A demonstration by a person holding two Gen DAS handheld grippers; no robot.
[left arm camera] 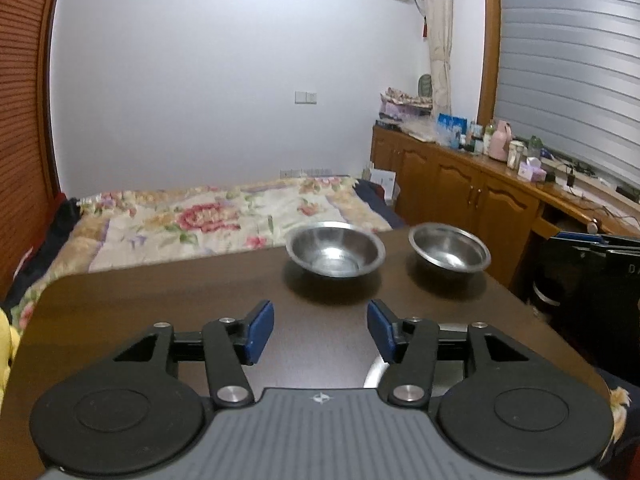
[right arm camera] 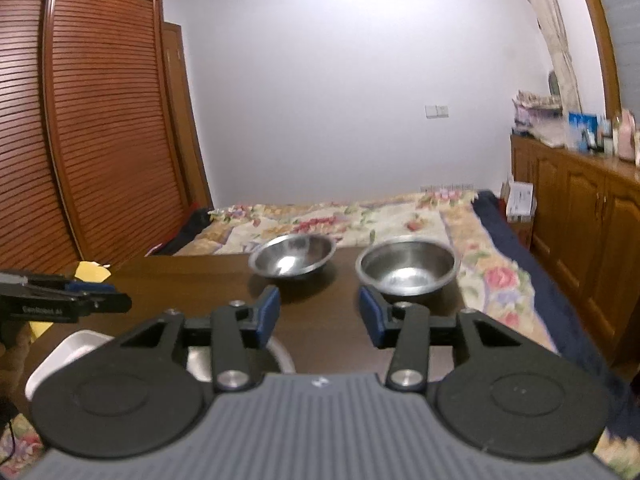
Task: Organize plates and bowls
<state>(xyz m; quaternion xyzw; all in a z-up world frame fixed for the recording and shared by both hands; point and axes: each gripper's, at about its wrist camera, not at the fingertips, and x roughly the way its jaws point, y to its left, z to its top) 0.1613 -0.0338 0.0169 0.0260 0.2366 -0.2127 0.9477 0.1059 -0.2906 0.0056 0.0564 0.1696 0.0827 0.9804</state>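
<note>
Both grippers hang over the dark table (left arm camera: 140, 312) with blue pads spread and nothing between them: left gripper (left arm camera: 320, 330), right gripper (right arm camera: 319, 316). Two steel bowls sit apart at the far edge, left bowl (left arm camera: 335, 249) and right bowl (left arm camera: 449, 248), not yet stacked, so that step looks undone. Only the right wrist view shows a white dish (right arm camera: 76, 346) and what may be a steel plate (right arm camera: 280, 356) underneath.

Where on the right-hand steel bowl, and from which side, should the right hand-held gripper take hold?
Grip the near rim of the right bowl, coming from the front and slightly above. It sits upright, mouth open, with a thin flared lip: one finger can go inside, one outside. The right hand-held gripper is open and faces it.
</note>
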